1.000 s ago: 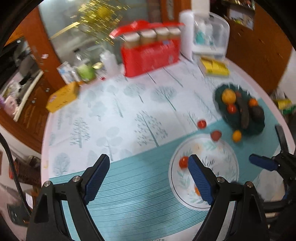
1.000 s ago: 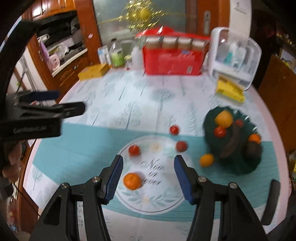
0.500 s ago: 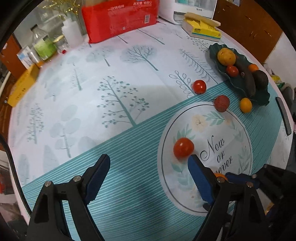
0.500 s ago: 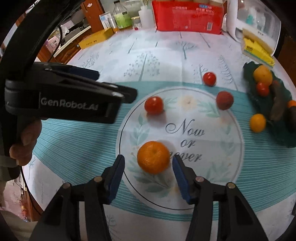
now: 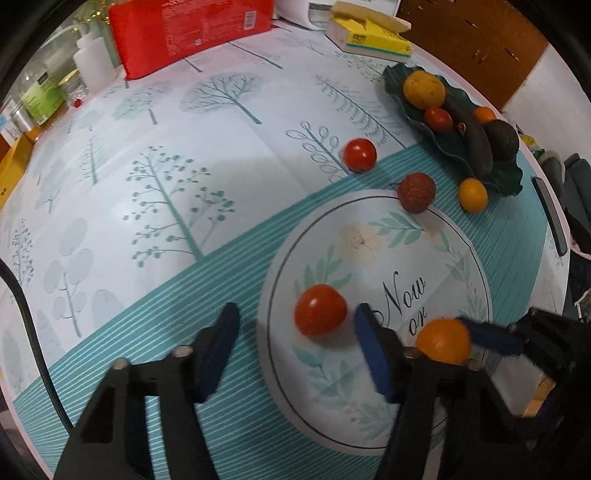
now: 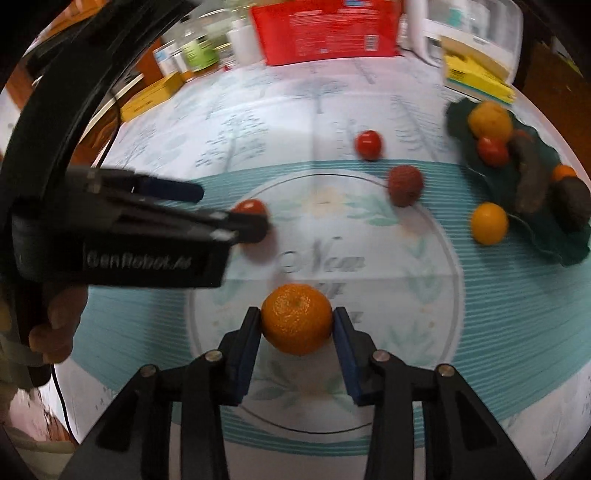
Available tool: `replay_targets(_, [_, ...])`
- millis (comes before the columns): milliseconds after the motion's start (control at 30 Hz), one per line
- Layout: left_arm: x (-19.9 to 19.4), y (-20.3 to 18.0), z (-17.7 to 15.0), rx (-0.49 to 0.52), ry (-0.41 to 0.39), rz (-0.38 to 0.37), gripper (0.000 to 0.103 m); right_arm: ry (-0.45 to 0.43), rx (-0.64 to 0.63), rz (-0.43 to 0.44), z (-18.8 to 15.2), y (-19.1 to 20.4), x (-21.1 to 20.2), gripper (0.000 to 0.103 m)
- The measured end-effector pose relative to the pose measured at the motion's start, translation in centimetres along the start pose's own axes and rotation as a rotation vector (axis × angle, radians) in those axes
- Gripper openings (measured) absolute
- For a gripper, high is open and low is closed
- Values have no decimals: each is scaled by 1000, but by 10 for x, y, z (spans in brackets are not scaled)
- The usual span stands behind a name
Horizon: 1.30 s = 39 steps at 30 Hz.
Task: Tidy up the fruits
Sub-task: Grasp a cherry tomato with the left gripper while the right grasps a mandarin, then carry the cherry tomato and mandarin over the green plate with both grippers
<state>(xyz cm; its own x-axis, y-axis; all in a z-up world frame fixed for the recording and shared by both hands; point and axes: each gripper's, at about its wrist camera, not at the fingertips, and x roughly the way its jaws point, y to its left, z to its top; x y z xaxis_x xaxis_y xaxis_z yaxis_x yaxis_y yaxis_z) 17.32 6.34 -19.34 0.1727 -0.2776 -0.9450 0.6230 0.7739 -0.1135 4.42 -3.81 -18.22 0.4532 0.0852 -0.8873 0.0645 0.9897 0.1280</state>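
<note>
My right gripper (image 6: 297,325) has closed on a mandarin orange (image 6: 296,318), both blue pads touching its sides; the orange also shows in the left wrist view (image 5: 442,340). My left gripper (image 5: 295,334) is open, its fingers on either side of a red tomato (image 5: 320,315) on the tablecloth's printed circle. A second tomato (image 5: 359,154), a lychee (image 5: 417,192) and a small yellow-orange fruit (image 5: 472,194) lie loose on the cloth. A dark green leaf-shaped plate (image 5: 511,177) at the right holds several fruits.
A red box (image 5: 192,33), a yellow tissue pack (image 5: 369,37), bottles (image 5: 92,62) and a yellow carton (image 6: 147,98) line the table's far side. The table edge curves close on the right.
Both grippers came down toward the table. The right gripper's jaws closed onto the mandarin orange. The left gripper moved in around the near tomato, still open.
</note>
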Motion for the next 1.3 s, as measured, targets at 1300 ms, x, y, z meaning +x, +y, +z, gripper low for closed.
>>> replay_targets(1300, [-136,-98,0,-50,-265,-111,26,-185,-11,-78,-2,-54,-142,39])
